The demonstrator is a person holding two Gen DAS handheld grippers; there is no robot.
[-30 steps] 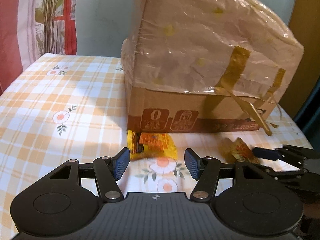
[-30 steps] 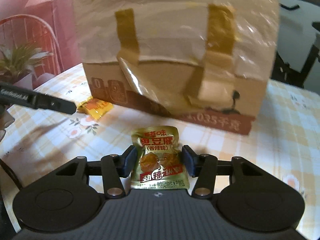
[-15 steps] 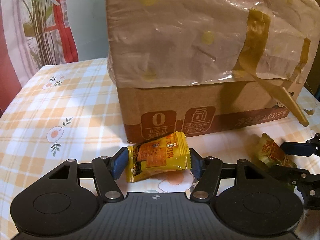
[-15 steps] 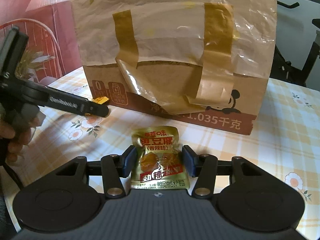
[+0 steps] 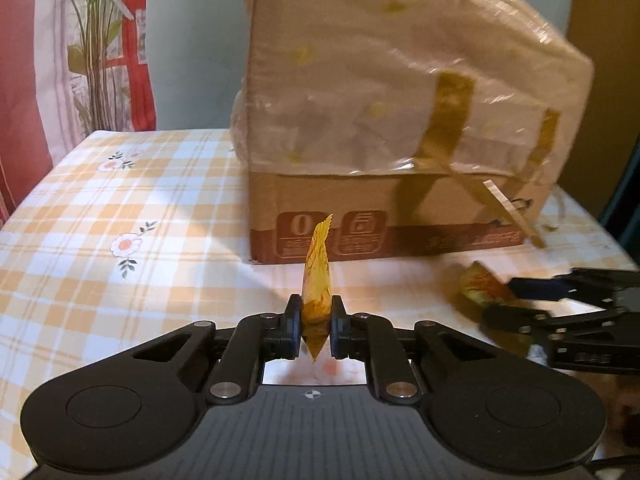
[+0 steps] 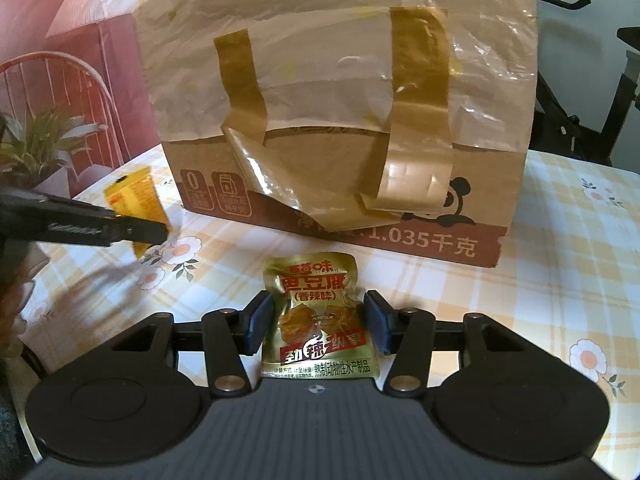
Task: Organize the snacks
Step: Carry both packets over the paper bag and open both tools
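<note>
left tool [image 5: 316, 330]: pressed together on the yellow snack packet [image 5: 318, 280], which stands on edge between the pads, its long axis pointing up and away toward 12 o'clock; it appears lifted clear of the table [image 5: 120, 208].

right tool [image 6: 318, 326]: spread, with a pad on either side of the gold snack packet [image 6: 320, 316]. Whether the pads touch the wrapper I cannot tell; a narrow gap seems to show on both sides.

gold snack packet: lies flat on the table, long axis running 6 to 12 o'clock, straight along the tool's line, its printed face up and its near end under the tool body.

key relation: the gold packet sits squarely between the right pads, so I judge that closing alone would take it across its short width, with no need to turn.

which arm is nearer: the right one to the gold packet; the left one is busy with the yellow packet, at about 9 o'clock in the right wrist view.

cardboard box [image 6: 340, 120]: at 12 o'clock from both tools, near behind the packets, its upper part wrapped in plastic film and strapped with brown tape. From here I cannot see whether it is open on top.

surface: orange checked tablecloth with flower prints, smooth and flat.

room: a red patterned curtain [image 5: 24, 80] and a plant [image 5: 96, 52] at 10 o'clock in the left wrist view.
</note>
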